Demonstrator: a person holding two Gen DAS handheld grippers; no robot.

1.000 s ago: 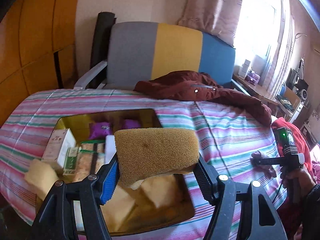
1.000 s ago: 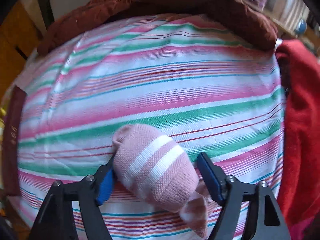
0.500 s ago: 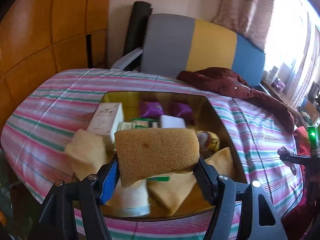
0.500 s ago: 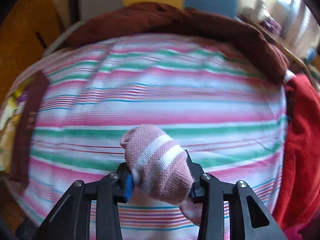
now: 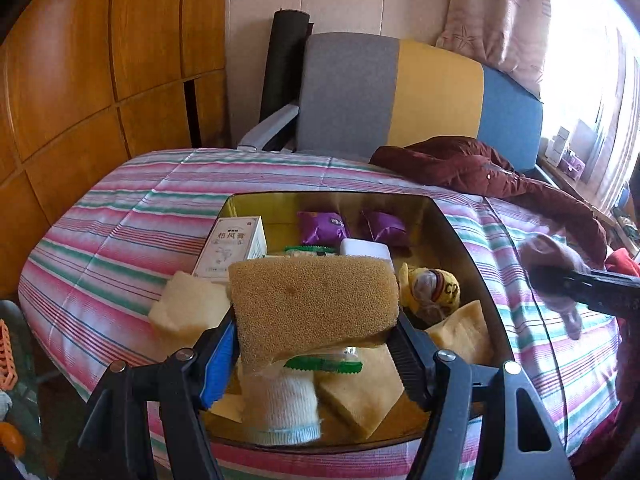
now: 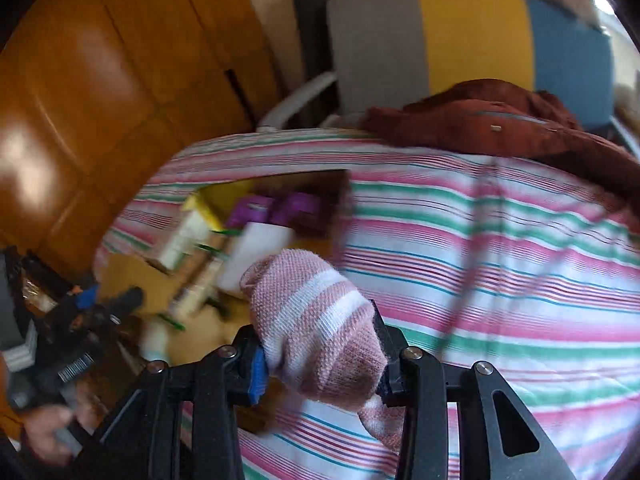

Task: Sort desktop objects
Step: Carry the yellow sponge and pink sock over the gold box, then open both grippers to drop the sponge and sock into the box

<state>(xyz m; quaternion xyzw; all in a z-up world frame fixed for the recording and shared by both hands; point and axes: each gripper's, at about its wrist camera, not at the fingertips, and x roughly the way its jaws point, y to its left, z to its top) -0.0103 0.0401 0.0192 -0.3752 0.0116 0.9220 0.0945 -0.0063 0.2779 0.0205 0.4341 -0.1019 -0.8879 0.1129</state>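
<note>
My left gripper [image 5: 314,344] is shut on a brown sponge [image 5: 312,300] and holds it above the near part of an open yellow box [image 5: 448,216]. The box holds a white carton [image 5: 232,246], purple packets [image 5: 322,226], pale sponges [image 5: 186,306], a rolled white sock [image 5: 280,404] and a yellow toy [image 5: 430,286]. My right gripper [image 6: 320,360] is shut on a rolled pink-and-white striped sock [image 6: 316,328], lifted above the striped cloth to the right of the box [image 6: 240,192]. It also shows blurred in the left wrist view [image 5: 552,268].
A striped cloth [image 5: 132,216] covers the table. A dark red jacket [image 5: 480,168] lies at the far right edge. A grey, yellow and blue chair [image 5: 400,92] stands behind the table. Wooden panels [image 5: 80,80] line the left wall.
My right gripper closed on the pink sock, lifted it off the cloth and swung left toward the box. My left gripper moved left with the sponge, staying over the box.
</note>
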